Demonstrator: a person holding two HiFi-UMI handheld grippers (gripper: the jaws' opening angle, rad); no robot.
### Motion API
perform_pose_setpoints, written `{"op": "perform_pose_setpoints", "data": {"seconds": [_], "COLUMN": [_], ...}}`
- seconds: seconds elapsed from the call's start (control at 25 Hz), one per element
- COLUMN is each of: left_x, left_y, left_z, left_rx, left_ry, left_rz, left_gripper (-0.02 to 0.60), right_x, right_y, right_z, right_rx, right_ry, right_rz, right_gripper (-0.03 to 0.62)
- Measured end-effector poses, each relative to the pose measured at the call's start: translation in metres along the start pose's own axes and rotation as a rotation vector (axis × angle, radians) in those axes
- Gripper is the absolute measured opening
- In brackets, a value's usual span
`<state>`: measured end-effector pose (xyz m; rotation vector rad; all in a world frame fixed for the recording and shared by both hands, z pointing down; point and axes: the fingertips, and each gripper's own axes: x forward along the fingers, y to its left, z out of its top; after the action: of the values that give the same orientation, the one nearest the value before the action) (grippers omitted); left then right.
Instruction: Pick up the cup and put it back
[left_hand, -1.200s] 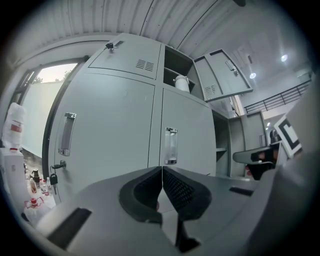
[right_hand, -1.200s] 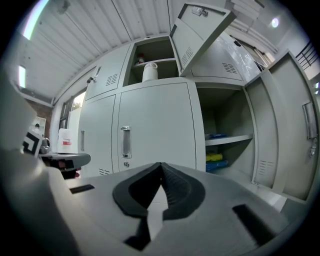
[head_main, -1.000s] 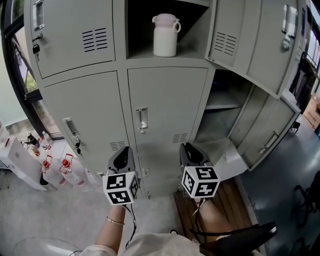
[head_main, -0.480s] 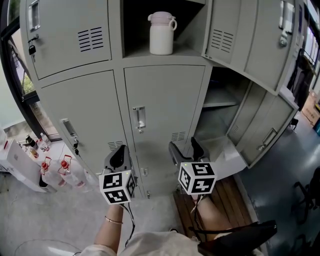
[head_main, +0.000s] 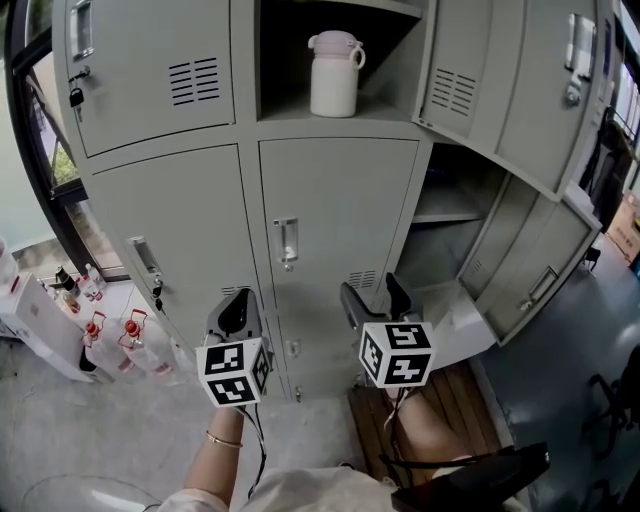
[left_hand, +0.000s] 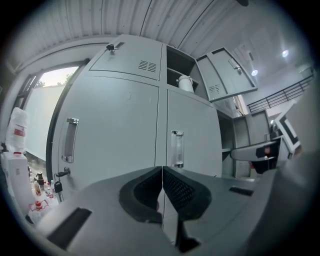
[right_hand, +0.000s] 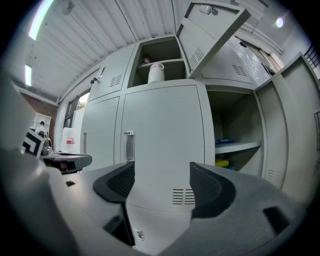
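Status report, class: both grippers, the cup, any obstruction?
Left hand-held gripper shut, empty. Right hand-held gripper just opened, empty. Cup upright in open upper locker, unobstructed.

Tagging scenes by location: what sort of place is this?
Likely a workplace locker room: a bank of grey metal lockers, a white cup in an open compartment, bottles standing beside them.

left gripper (head_main: 237, 308) held level, jaws pressed together, nothing in them; right gripper (head_main: 372, 297) level just beside it, jaws have just been opening and stand wide apart, nothing between them; left forearm (head_main: 222, 455) and right forearm (head_main: 425, 430) reach forward side by side
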<state>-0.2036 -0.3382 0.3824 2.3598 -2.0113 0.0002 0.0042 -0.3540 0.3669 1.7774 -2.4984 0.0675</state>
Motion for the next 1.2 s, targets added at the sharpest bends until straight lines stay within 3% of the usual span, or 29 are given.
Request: {"op": "perform_pose_setpoints", "data": {"seconds": [0.56,1.2], "left_x": [0.007,0.016], "left_y": [0.000,0.009], "left_z": [0.061,0.147], "left_rx": [0.043,0.057], "left_ry": [-0.062,-0.150], "left_rz": [-0.013,0.039], "left_gripper": [0.009,0.009], "right_x": [0.017,0.021], "right_y": [0.009,-0.005], "right_z": [0.069,0.184], "right_rx": [-0.104,-0.072], "right_ry": [-0.058,-0.200], "right_rz": [0.051,0.086], "right_gripper": [0.319,0.328]}}
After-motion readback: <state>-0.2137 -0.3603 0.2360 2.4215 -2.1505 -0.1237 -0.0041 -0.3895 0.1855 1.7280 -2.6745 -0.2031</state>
